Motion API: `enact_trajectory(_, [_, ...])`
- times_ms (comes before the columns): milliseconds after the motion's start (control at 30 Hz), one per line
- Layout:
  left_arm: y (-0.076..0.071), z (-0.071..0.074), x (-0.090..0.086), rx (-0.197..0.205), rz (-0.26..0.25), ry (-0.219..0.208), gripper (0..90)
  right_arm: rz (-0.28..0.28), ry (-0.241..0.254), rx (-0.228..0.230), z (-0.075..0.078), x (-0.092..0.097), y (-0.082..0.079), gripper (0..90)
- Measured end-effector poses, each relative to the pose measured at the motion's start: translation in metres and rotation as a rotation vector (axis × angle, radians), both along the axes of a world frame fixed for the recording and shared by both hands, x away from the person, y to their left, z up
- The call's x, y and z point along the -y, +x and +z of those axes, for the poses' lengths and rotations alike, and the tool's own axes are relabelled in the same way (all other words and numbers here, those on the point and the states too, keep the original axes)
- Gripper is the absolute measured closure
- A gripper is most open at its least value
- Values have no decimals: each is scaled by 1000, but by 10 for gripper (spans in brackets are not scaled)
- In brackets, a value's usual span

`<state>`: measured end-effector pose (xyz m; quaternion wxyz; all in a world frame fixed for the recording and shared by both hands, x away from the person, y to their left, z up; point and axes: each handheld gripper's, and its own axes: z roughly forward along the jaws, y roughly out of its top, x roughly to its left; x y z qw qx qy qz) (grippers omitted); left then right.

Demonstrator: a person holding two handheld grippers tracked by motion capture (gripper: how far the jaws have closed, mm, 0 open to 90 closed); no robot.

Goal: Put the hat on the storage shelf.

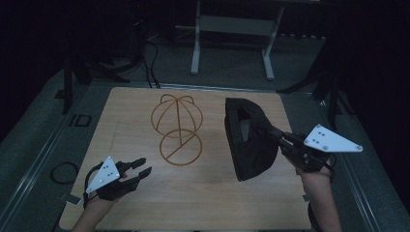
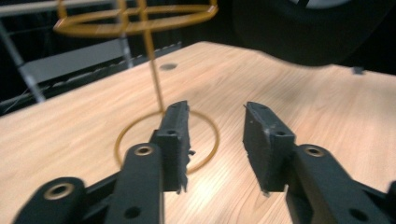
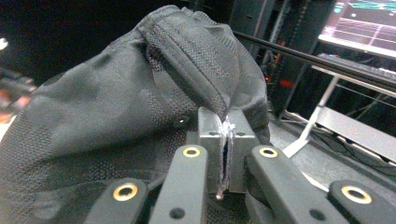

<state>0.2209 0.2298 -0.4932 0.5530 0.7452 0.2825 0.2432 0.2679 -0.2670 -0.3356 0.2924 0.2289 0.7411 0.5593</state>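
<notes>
A black cap hangs in the air over the right half of the wooden table, held by its back edge. My right gripper is shut on the cap; in the right gripper view the pads pinch the fabric seam of the cap. A gold wire hat stand rises from a ring base at the table's middle. My left gripper hovers low at the front left, open and empty, pointing toward the stand. In the left gripper view the stand's ring base lies just beyond my left gripper.
A white metal frame stands on the floor beyond the table. Cables lie on the dark floor to the left. Black stands flank the table's far corners.
</notes>
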Motion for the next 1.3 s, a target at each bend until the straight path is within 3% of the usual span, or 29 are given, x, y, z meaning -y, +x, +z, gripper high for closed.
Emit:
enact_trajectory(100, [-3,-11,-5,-12,26,-15,544,-22,9,-6,2,-2,10,879])
enact_trajectory(233, [-5,-24,-9,-22,105,-4,329,-43,8,-8,5,-7,20,879])
enact_trajectory(267, [-5,-24,-9,-22,105,-4,280,-47,7,-10,6,-8,23,879])
enact_trajectory(300, [-7,-28,-12,-28,140,-36,249,-46,6,-10,6,-10,25,879])
enact_trajectory(333, [-7,-28,-12,-28,140,-36,217,-50,4,-11,7,-11,28,879])
enact_trajectory(400, [-7,-33,-16,-53,188,-68,117,-51,8,-16,10,-13,34,879])
enact_trajectory(500, [-7,-38,-18,-93,197,-68,32,-54,9,-21,14,-18,42,879])
enact_trajectory(667, [-13,-46,-20,-86,255,-68,20,-60,2,-24,20,-26,51,879])
enact_trajectory(700, [-16,-49,-21,-74,290,-58,19,-58,-2,-21,23,-31,56,879])
enact_trajectory(800, [-18,-49,-24,-71,310,-69,20,-57,1,-16,27,-37,63,878])
enact_trajectory(933, [-19,-50,-28,-88,311,-114,19,-48,12,-17,36,-47,71,878])
enact_trajectory(1133, [-18,-51,-30,-86,313,-117,20,-19,-12,-11,49,-70,80,878])
enact_trajectory(1300, [-18,-51,-32,-85,313,-127,20,21,-41,-35,49,-97,89,878])
